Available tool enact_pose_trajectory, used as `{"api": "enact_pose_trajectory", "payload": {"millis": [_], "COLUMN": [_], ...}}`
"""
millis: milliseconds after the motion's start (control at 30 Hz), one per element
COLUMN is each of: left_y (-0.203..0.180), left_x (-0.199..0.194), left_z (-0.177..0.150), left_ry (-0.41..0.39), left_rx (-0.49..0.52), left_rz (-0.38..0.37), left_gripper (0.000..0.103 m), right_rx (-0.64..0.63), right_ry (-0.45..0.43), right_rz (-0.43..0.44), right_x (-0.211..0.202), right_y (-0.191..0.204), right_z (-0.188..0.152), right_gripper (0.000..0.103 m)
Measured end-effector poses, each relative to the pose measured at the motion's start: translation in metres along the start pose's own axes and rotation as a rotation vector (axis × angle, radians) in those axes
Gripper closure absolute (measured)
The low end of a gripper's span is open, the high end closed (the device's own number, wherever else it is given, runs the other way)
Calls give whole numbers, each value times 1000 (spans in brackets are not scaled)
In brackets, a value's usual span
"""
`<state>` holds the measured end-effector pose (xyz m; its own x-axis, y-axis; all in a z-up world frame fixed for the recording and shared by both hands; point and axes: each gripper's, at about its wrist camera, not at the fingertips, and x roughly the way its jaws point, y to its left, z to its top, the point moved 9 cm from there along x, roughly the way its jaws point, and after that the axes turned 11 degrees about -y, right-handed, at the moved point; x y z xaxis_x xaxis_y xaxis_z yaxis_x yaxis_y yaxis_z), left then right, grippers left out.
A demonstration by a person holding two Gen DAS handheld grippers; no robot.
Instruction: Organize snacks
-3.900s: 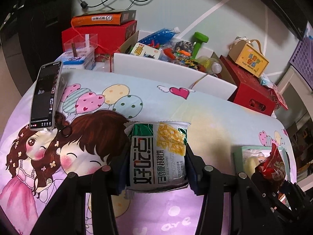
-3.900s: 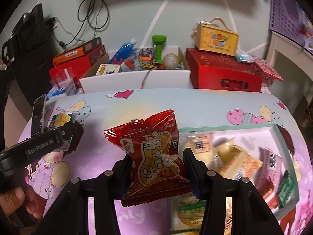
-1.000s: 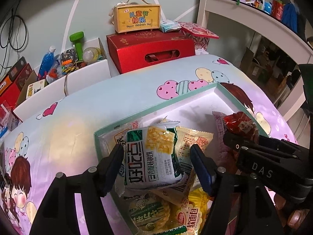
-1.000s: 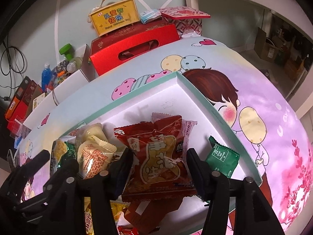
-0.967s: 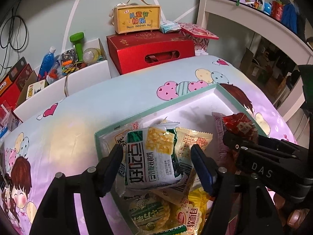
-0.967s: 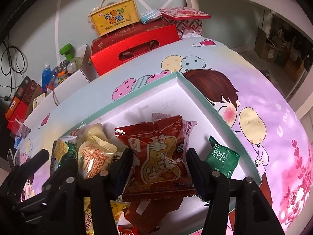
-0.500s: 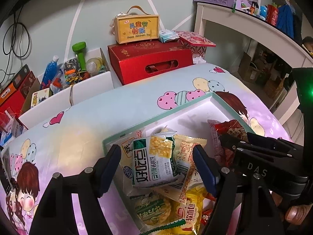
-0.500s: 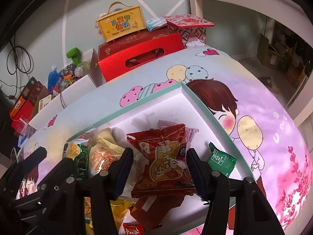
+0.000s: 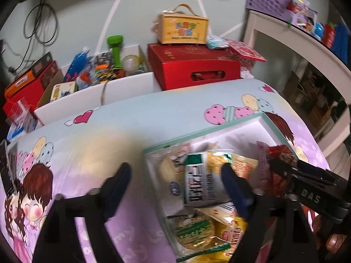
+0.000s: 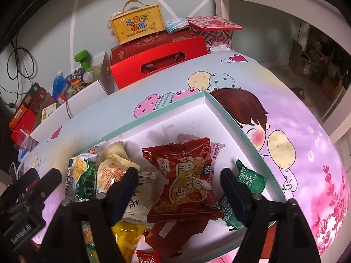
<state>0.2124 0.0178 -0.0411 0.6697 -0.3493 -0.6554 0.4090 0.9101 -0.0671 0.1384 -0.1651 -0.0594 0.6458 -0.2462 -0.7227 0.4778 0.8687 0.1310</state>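
Note:
A shallow white box with a teal rim (image 9: 221, 129) (image 10: 241, 133) lies on the cartoon tablecloth and holds several snack packets. In it, on the pile, lies a green-and-white cracker packet (image 9: 201, 179) (image 10: 81, 179). My left gripper (image 9: 175, 184) is open wide above the box's left rim. One finger is over the cloth, the other over the packet's right edge. A red peanut packet (image 10: 186, 179) rests flat on the other snacks. My right gripper (image 10: 178, 186) is open around it, and its fingers stand clear of the wrapper. The left wrist view shows the right gripper (image 9: 307, 188) at the box's right side.
Behind the table stand a red gift box (image 10: 158, 59) with a yellow carry box (image 10: 138, 24) on top. Beside them is a white bin (image 9: 92, 89) of bottles and a green dumbbell. A phone (image 9: 6, 171) lies at the table's left edge, and a white shelf (image 9: 296, 37) stands to the right.
Both grippers carried their packets from the open cloth to the box and opened, leaving them in it. In the last half second the left gripper slid left off the cracker packet.

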Motion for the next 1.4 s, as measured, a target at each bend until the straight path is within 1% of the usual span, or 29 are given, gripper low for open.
{"api": "enact_pose_trajectory", "payload": {"millis": [100, 167, 200, 267, 300, 567, 700, 933, 1067, 1200, 1233, 1333, 1400], "left_y": [9, 15, 19, 24, 27, 33, 37, 47, 55, 61, 64, 76, 79], "left_x": [1, 2, 2, 3, 3, 3, -3, -23, -38, -51, -54, -65, -71], "left_z": [-1, -1, -2, -2, -3, -12, -17, -26, -36, -49, -52, -65, -72], "left_ry": [0, -7, -13, -19, -20, 1, 8, -8, -9, -7, -1, 24, 24], "left_rx": [-25, -36, -42, -56, -68, -99, -105, -91, -77, -94, -101, -111, -112], "left_rz": [16, 38, 52, 69, 76, 85, 103, 148, 207, 216, 229, 312, 320], "left_gripper": [10, 7, 4, 2, 2, 2, 2, 2, 2, 2, 2, 2, 2], "right_rx": [-6, -10, -12, -12, -13, -39, -58, -109, -141, -177, -187, -206, -220], "right_ry": [-3, -6, -6, -4, -4, -13, -23, -39, -46, -37, -36, -37, -36], "right_rz": [-4, -4, -3, 0, 0, 10, 9, 6, 13, 17, 20, 26, 32], "right_x": [1, 2, 2, 3, 3, 0, -5, -18, -27, -34, -36, -44, -48], "right_y": [0, 1, 2, 3, 3, 12, 16, 28, 35, 39, 41, 44, 47], "right_z": [0, 0, 0, -1, -2, -3, -4, -9, -19, -32, -36, -45, -52], "right_gripper": [11, 10, 10, 2, 0, 0, 0, 0, 0, 0, 0, 0, 0]}}
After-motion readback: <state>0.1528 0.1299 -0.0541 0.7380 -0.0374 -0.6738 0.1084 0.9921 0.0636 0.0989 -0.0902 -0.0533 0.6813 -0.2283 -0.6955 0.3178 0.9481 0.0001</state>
